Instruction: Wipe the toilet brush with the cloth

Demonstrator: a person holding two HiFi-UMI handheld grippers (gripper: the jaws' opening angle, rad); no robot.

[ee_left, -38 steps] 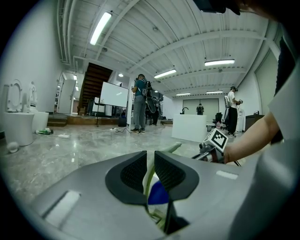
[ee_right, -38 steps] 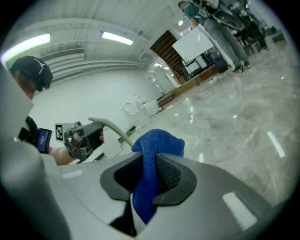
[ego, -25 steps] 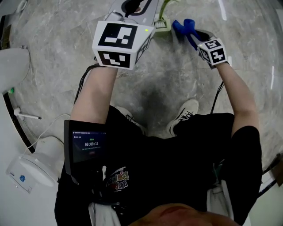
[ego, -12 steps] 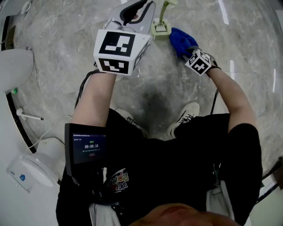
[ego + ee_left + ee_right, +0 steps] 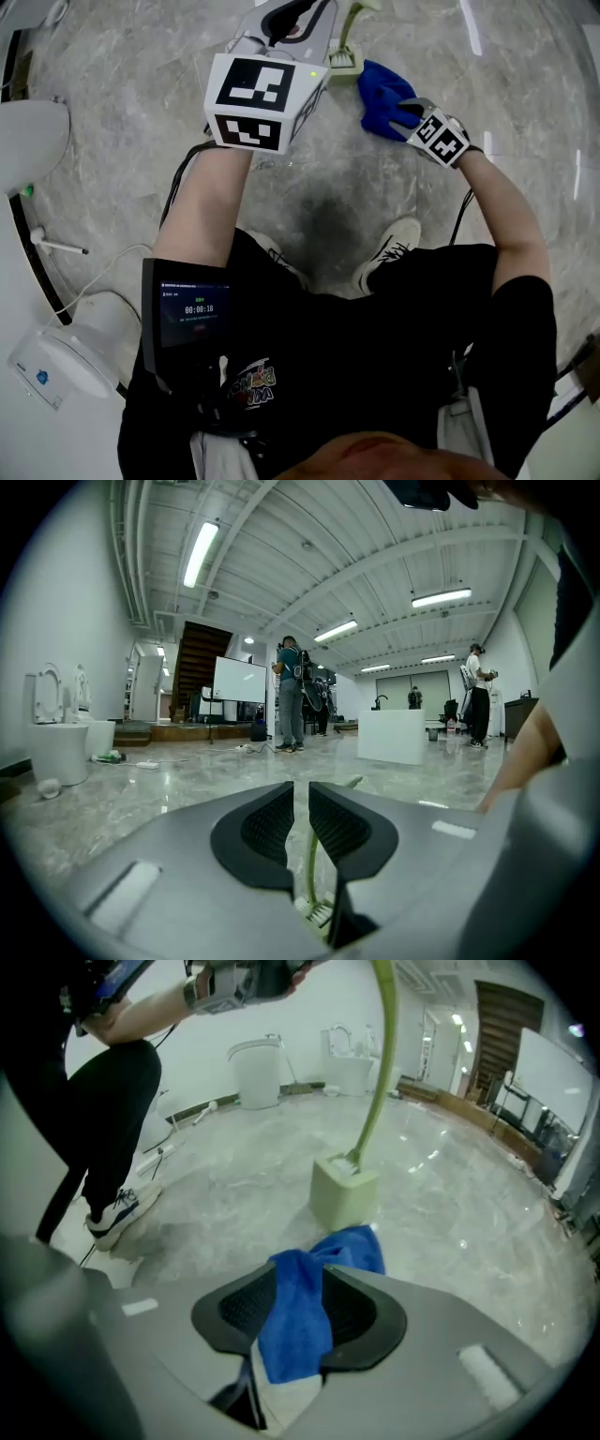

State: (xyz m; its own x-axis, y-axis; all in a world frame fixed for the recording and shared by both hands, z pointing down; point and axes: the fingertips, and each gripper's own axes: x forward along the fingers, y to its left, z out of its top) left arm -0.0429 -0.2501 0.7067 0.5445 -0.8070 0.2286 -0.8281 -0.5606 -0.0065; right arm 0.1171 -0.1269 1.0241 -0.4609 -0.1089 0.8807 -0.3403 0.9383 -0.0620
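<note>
your left tool (image 5: 300, 808) pinched the seemingly stiff, light toilet brush (image 5: 342, 58) by its handle at 12 o'clock while the jaws of your right tool (image 5: 300, 1288) were opening with the soft cloth (image 5: 380, 94) between them.

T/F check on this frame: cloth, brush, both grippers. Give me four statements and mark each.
1. The cloth is blue. True.
2. The brush has a red handle. False: it is pale green.
3. The left gripper is shut on the brush handle. True.
4. The right gripper is empty. False: the cloth sits between its jaws, which are opening.
</note>
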